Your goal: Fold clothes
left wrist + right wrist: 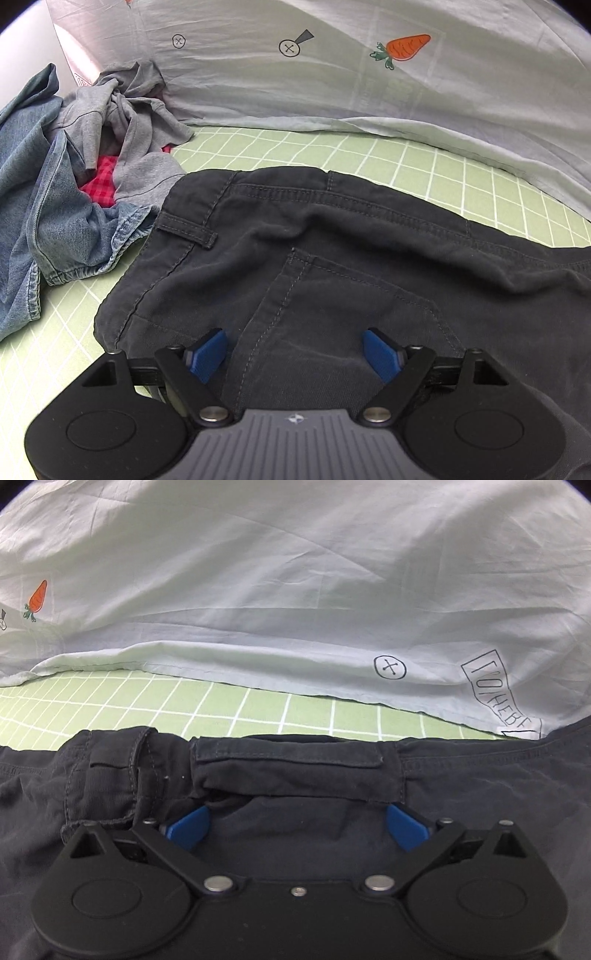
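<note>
The dark trousers (351, 258) are lying flat on the green checked sheet (332, 151). The left gripper (297, 350) is hanging over a back pocket with its blue fingers (207, 350) spread wide and nothing between them. Only this view is showing a pile to the left: a denim garment (40, 206), a grey top (136, 118) and something red checked (99, 181). The right gripper (297, 827) is also standing wide and holding nothing, over the trousers' waistband (288, 764). Only its view is showing printed letters (495, 686) on the pale cover (295, 572) behind.
</note>
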The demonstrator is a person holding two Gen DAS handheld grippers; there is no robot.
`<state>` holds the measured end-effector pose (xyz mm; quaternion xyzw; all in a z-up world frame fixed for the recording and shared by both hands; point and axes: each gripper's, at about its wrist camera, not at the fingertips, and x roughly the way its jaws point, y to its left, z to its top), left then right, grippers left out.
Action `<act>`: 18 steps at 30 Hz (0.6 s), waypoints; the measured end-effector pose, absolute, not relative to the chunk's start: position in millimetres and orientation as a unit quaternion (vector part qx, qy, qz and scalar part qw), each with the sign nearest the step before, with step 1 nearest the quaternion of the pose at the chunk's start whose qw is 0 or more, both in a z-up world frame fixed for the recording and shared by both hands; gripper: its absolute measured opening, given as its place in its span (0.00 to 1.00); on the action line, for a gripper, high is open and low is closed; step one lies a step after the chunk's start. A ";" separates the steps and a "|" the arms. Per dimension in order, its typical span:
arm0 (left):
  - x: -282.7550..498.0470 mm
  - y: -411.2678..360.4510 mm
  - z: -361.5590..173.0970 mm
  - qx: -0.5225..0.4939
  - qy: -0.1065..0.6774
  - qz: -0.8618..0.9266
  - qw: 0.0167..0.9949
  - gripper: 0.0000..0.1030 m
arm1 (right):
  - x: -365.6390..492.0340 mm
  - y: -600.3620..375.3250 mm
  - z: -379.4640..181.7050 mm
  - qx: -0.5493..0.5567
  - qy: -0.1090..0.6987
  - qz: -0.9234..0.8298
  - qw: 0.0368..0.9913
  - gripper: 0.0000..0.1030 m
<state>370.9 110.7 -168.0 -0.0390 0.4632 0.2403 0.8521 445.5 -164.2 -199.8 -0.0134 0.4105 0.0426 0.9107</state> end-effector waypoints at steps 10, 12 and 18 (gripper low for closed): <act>358.9 114.7 -167.9 -0.031 0.474 0.206 0.855 0.84 | 414.5 -180.4 -191.7 0.013 0.418 -0.012 0.908 1.00; 354.5 115.5 -168.1 -0.031 0.472 0.199 0.859 0.84 | 397.0 -192.8 -185.0 0.040 0.418 -0.029 0.907 1.00; 348.2 119.3 -167.5 -0.032 0.470 0.180 0.863 0.84 | 337.8 -207.1 -179.5 0.005 0.423 -0.048 0.905 1.00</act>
